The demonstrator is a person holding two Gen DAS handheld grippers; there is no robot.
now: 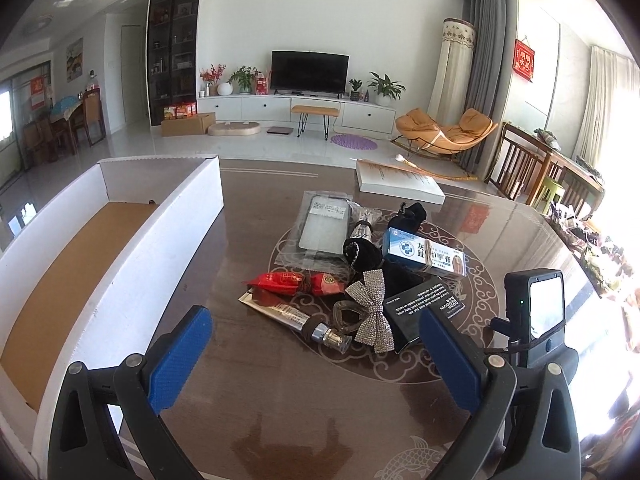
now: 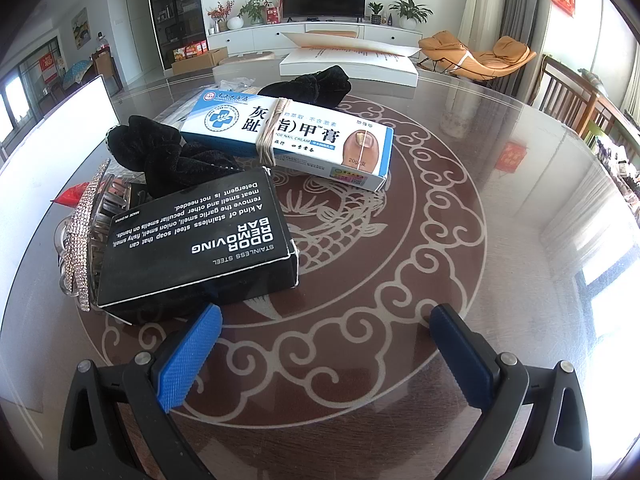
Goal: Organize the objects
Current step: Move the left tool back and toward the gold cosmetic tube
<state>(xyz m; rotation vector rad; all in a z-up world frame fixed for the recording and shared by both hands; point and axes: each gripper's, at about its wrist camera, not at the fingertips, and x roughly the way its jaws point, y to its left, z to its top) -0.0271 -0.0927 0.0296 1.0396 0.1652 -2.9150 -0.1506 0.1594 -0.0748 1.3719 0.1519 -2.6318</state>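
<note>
**Right wrist view: black box lay just ahead, both jaws wide and empty**

Right wrist view put the black soap box [image 2: 196, 240] just ahead and to the left of the right gripper [image 2: 326, 344], its near corner almost at the left fingertip, its long axis running across the view and slanting away to the right. Behind it lay the blue-and-white cream box [image 2: 296, 140], bound with a band, resting partly on black velvet pouches [image 2: 168, 160].

The pile sat near the middle of the glass-topped surface [image 2: 500, 220]. From the left wrist view it lay ahead of the left gripper [image 1: 316, 344], with a rhinestone bow [image 1: 370, 312] and a small tube [image 1: 296, 320] nearest, and the white tray [image 1: 168, 224] to the left, empty as far as could be seen.

Both pairs of jaws stood wide apart, holding nothing and touching nothing — the right one looked the likelier to take the black box, though it would probably need to shift left first.
</note>
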